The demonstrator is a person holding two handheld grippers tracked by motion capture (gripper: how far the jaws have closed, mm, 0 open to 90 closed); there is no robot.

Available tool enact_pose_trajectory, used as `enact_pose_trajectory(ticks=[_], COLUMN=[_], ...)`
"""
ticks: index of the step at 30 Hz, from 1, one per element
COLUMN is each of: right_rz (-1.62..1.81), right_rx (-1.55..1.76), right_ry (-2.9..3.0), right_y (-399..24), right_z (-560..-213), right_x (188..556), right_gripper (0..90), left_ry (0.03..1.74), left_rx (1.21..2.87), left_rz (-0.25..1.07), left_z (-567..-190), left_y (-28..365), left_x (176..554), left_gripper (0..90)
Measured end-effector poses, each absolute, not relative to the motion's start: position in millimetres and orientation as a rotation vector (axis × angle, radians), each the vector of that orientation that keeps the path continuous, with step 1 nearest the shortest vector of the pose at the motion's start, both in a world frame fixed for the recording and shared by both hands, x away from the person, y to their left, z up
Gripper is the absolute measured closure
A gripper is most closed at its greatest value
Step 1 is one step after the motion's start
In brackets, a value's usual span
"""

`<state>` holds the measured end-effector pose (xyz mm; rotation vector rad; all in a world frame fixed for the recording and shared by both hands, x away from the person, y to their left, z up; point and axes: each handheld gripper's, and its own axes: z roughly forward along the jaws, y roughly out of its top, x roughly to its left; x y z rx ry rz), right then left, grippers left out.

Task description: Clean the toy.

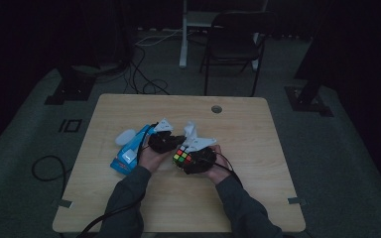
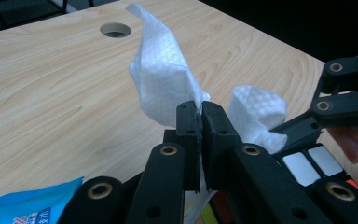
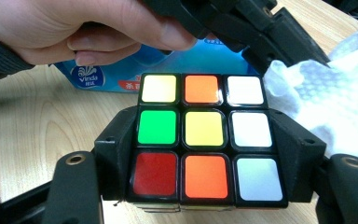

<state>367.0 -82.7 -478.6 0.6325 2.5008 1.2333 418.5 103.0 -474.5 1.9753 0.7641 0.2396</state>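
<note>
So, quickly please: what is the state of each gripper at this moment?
Left gripper: closed, pinching the white wipe.
Right gripper: closed on the puzzle cube, one jaw on each side.

We see a square plastic puzzle cube (image 3: 205, 140) with black edges and tiles of pale yellow, orange, white, green, yellow and red, a white dimpled paper wipe (image 2: 163, 79), and a blue plastic tissue pack (image 1: 129, 154).
</note>
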Motion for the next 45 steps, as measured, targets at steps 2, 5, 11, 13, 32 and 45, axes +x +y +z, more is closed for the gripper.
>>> enact_pose_trajectory(ticks=[2, 5, 11, 13, 32, 45], right_rz=[1.234, 1.235, 1.228, 1.224, 1.208, 1.179], right_rx=[0.631, 0.644, 0.685, 0.706, 0.887, 0.986], right_ry=[2.499, 2.495, 2.484, 2.478, 2.407, 2.36], right_y=[-83, -85, -91, -93, -98, -97], right_z=[-478, -479, -481, -481, -479, -477], right_x=[367, 369, 372, 373, 391, 404], right_gripper=[33.9, 33.9, 33.9, 33.9, 33.9, 33.9], left_ry=[0.767, 0.78, 0.793, 0.795, 0.795, 0.761], left_rx=[1.973, 1.96, 1.933, 1.925, 1.903, 1.945], left_rz=[0.241, 0.253, 0.27, 0.277, 0.33, 0.39], left_z=[-475, -473, -471, -470, -470, -482], left_y=[104, 107, 116, 118, 129, 115], left_x=[419, 418, 416, 414, 395, 369], left_gripper=[87.2, 87.2, 87.3, 87.3, 87.2, 87.2])
